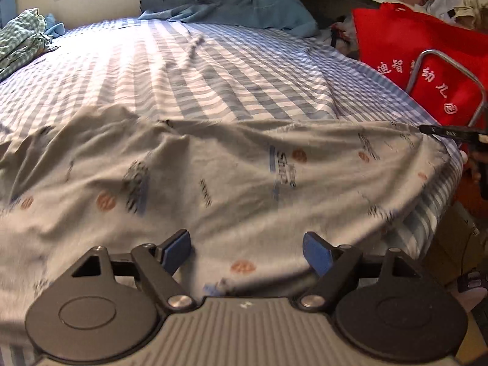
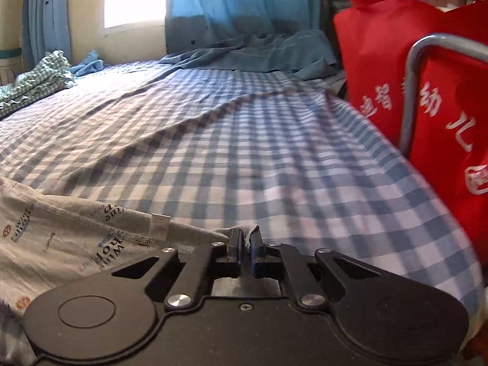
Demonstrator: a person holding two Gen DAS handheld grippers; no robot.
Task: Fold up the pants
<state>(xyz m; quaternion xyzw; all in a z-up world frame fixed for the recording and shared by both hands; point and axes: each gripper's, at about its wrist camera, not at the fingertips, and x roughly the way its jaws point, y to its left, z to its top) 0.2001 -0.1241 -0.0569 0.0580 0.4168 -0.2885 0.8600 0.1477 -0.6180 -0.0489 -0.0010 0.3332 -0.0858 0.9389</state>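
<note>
Blue-and-white checked bedsheet (image 1: 189, 70) carries the grey printed cotton pants (image 1: 231, 183), a red fabric bag (image 1: 405, 48) beside it. Left gripper (image 1: 248, 254) hovers wide over the pants; right gripper (image 2: 246, 245) pinches their edge.

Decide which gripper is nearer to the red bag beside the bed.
Right. The right gripper, jaws shut on the pants edge, sits at the bed side nearest the red bag. The left gripper hovers open over the pants' middle, farther from it.
</note>
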